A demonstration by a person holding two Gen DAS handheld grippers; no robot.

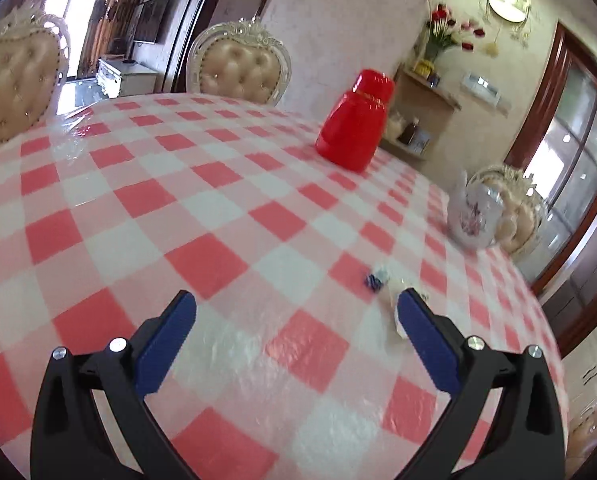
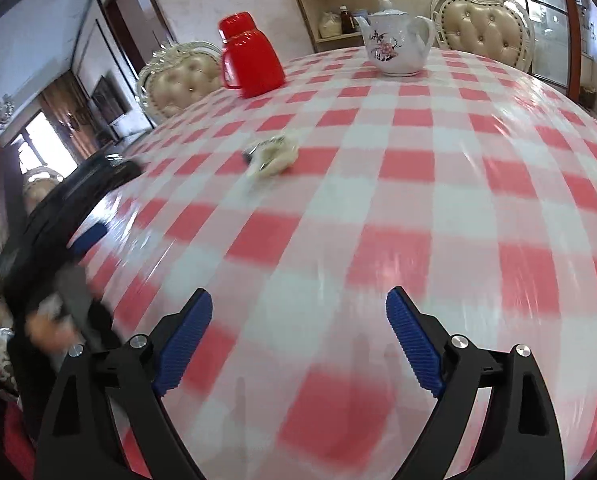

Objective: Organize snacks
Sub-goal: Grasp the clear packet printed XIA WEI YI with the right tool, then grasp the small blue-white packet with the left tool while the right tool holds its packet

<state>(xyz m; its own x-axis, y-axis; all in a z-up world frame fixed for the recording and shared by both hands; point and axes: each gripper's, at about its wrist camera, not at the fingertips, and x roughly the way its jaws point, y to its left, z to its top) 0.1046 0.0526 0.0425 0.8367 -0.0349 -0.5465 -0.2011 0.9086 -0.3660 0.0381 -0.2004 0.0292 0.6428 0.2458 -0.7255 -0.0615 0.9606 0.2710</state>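
A small heap of wrapped snacks (image 2: 272, 154), pale packets with a blue-and-white sweet, lies on the red-and-white checked tablecloth (image 2: 378, 220). In the right wrist view my right gripper (image 2: 298, 294) stands open over bare cloth, well short of the heap. At the left edge of that view the left gripper (image 2: 122, 196) shows as a blur, with a hand (image 2: 46, 328) behind it. In the left wrist view my left gripper (image 1: 296, 298) is open and nothing lies between its blue pads. The snacks (image 1: 378, 280) sit just beyond its right fingertip (image 1: 412, 308), which hides part of them.
A red lidded jug (image 1: 354, 124) (image 2: 250, 60) and a white flowered teapot (image 1: 472, 216) (image 2: 396, 46) stand toward the far side of the table. Cream padded chairs (image 1: 238, 68) ring the table. A wall shelf (image 1: 422, 108) holds jars and flowers.
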